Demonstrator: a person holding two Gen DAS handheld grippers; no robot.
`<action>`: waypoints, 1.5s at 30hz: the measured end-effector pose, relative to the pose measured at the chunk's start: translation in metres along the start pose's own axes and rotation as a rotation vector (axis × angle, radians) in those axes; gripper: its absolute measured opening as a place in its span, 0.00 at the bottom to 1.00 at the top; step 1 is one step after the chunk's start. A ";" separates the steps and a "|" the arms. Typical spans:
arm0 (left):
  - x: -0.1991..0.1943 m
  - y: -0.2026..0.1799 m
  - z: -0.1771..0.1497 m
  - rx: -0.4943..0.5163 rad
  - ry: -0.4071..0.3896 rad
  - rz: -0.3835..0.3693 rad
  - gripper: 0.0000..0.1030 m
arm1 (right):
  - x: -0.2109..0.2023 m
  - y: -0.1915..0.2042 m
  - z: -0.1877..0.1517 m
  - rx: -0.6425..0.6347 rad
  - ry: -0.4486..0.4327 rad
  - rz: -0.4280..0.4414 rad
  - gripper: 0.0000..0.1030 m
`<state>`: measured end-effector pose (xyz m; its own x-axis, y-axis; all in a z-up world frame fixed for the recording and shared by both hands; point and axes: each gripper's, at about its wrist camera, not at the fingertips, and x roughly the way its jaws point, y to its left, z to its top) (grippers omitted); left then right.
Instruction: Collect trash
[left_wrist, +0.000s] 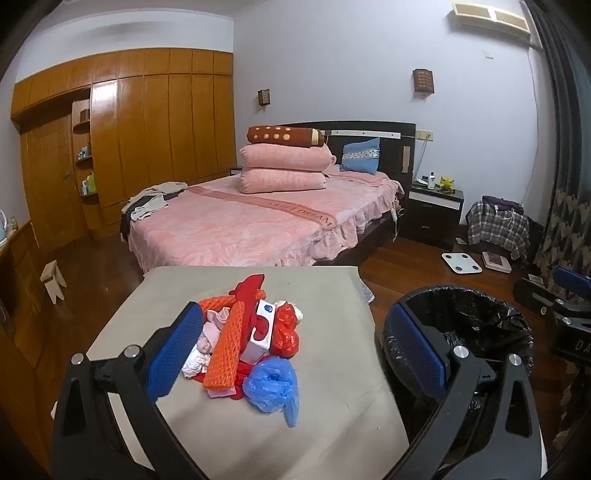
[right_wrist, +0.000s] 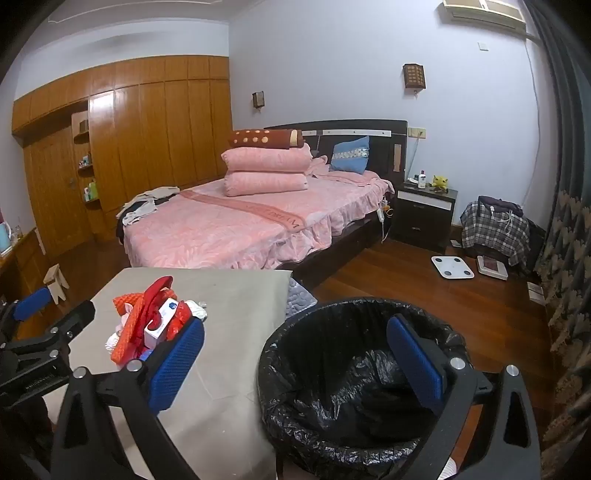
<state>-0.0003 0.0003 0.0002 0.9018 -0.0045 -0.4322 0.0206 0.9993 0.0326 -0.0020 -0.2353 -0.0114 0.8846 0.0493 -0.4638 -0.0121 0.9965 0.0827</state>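
The trash (left_wrist: 251, 343) lies in one heap on the grey-covered table (left_wrist: 325, 406), toward its left half and well back from the near edge: orange foam netting (left_wrist: 225, 350), a red strip across the top, a small white box (left_wrist: 260, 338), a crumpled red bag (left_wrist: 284, 332), pale tissue beneath, and a blue bag (left_wrist: 273, 384) at the front with a tail trailing toward the camera. Heaped like this, everything sits within one short reach, and the blue bag, loose and nearest, looks the easiest first pick. The bin (right_wrist: 354, 376) stands just beside the table's right edge, lower than the tabletop and lined with a black bag folded over its rim; its inside looks empty apart from the crumpled liner. That placement seems meant to let a piece be carried sideways and dropped without lifting it far. The left gripper (left_wrist: 295, 354) hovers above the near part of the table, pointed at the heap, its blue pads spread wide and holding nothing; the heap lies between them in its view, though I judge it is not touching the pads. The right gripper (right_wrist: 299, 365) hangs over the bin's near rim, likewise wide open and empty, one pad over the table edge and the other over the liner.
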 end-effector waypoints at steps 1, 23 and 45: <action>0.000 0.000 0.000 0.001 0.003 0.002 0.95 | 0.000 0.000 0.000 0.000 0.003 0.000 0.94; 0.000 0.000 0.000 0.006 0.004 0.004 0.95 | 0.001 0.001 0.000 -0.004 0.002 -0.002 0.94; 0.000 0.000 0.000 0.003 0.003 0.003 0.95 | 0.002 0.004 0.001 -0.007 0.003 -0.002 0.94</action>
<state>-0.0002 0.0000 0.0002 0.9003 -0.0010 -0.4352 0.0187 0.9992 0.0364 0.0007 -0.2311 -0.0111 0.8830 0.0479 -0.4670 -0.0139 0.9970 0.0758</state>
